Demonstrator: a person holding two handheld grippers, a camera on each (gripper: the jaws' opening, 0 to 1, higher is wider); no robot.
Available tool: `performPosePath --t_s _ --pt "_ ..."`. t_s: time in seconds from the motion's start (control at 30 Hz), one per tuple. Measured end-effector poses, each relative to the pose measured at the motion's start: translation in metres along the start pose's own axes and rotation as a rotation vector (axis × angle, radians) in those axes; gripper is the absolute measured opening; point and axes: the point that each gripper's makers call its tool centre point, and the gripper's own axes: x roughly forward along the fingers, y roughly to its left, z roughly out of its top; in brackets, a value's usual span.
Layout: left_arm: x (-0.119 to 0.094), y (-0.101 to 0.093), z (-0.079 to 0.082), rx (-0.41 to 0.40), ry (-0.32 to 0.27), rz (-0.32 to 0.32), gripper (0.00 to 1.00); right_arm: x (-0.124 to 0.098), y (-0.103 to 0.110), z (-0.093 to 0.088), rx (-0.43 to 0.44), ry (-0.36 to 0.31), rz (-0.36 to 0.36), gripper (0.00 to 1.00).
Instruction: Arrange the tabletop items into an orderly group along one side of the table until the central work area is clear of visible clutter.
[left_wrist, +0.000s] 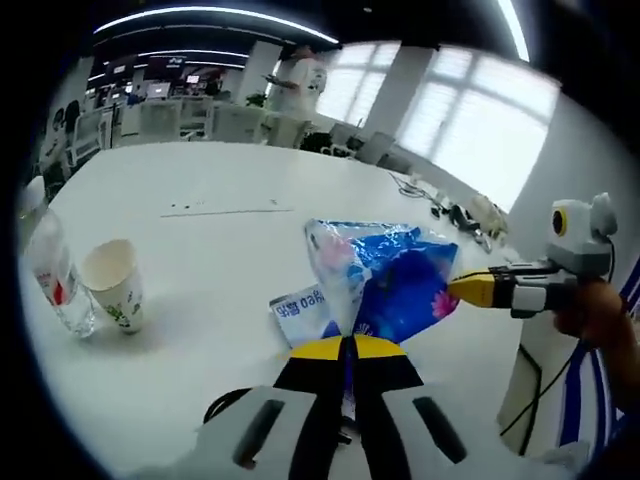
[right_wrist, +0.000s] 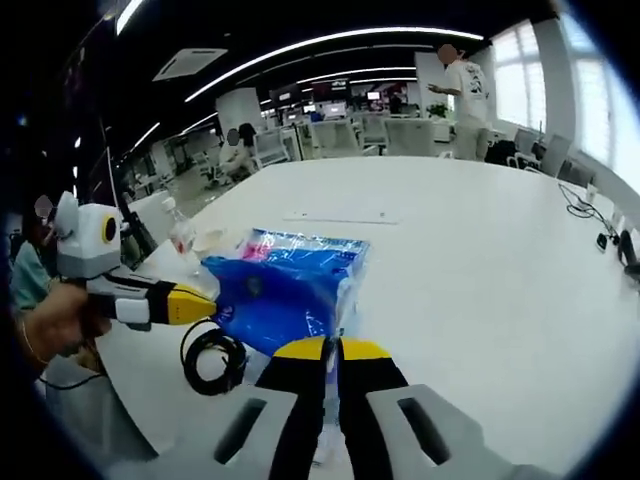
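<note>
Both grippers grip a blue plastic packet (left_wrist: 385, 285) held just above the white worktop (left_wrist: 200, 260). The left gripper (left_wrist: 347, 350) has its fingers closed on the packet's near edge; the right gripper (right_wrist: 331, 350) likewise has its fingers pinched tight on the packet's opposite edge. In the left gripper view, a paper cup (left_wrist: 113, 285) and a clear plastic bottle (left_wrist: 52, 265) stand together, well apart from the packet. A coiled black cable (right_wrist: 211, 361) lies on the worktop beside the packet
</note>
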Motion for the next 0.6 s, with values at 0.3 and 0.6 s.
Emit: performPosePath --t_s 0.3,0.6 --pt "0.031 0.001 -0.002 -0.058 -0.012 -0.026 0.0 0.011 -0.023 0.004 0.011 0.005 -0.03 0.0" --pt "0.059 0.003 -0.001 -0.086 -0.049 -0.037 0.0 0.023 -0.045 0.005 0.019 -0.002 -0.069 0.0"
